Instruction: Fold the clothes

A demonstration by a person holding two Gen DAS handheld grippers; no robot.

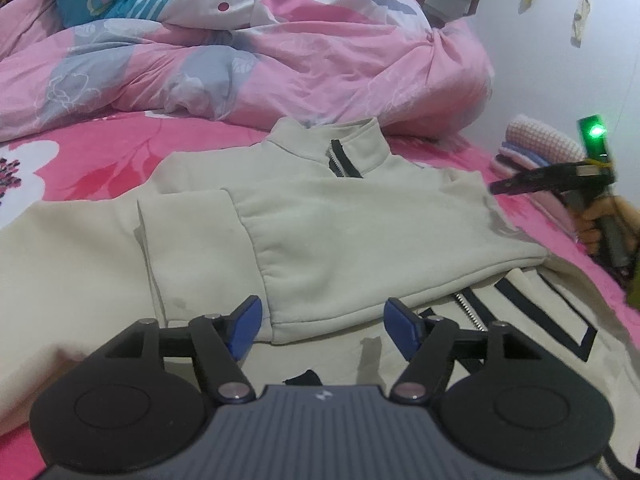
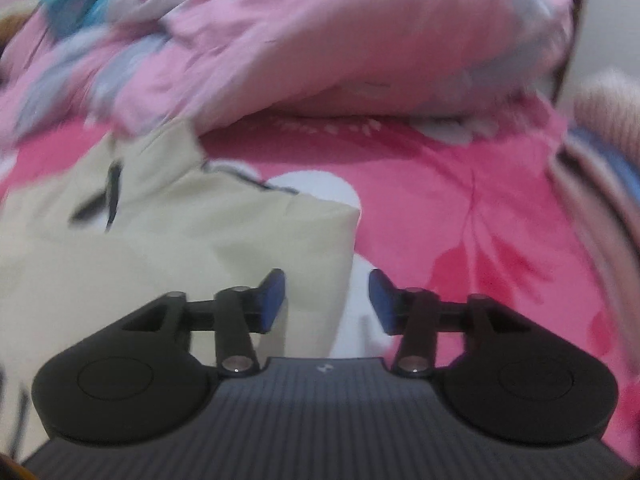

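A cream zip-up sweatshirt (image 1: 340, 220) with black trim lies on the pink floral bed sheet (image 1: 100, 156), collar away from me, one sleeve folded across its body. My left gripper (image 1: 322, 320) is open and empty just above its near folded edge. My right gripper (image 2: 326, 302) is open and empty, over the sweatshirt's right edge (image 2: 200, 232) where it meets the sheet. The right gripper also shows in the left wrist view (image 1: 552, 180), held in a hand at the far right. The right wrist view is blurred.
A rumpled pink and grey quilt (image 1: 260, 64) is piled behind the sweatshirt. A stack of folded cloths (image 1: 536, 148) sits at the right by the white wall (image 1: 560, 72). The sheet (image 2: 480, 220) lies bare right of the sweatshirt.
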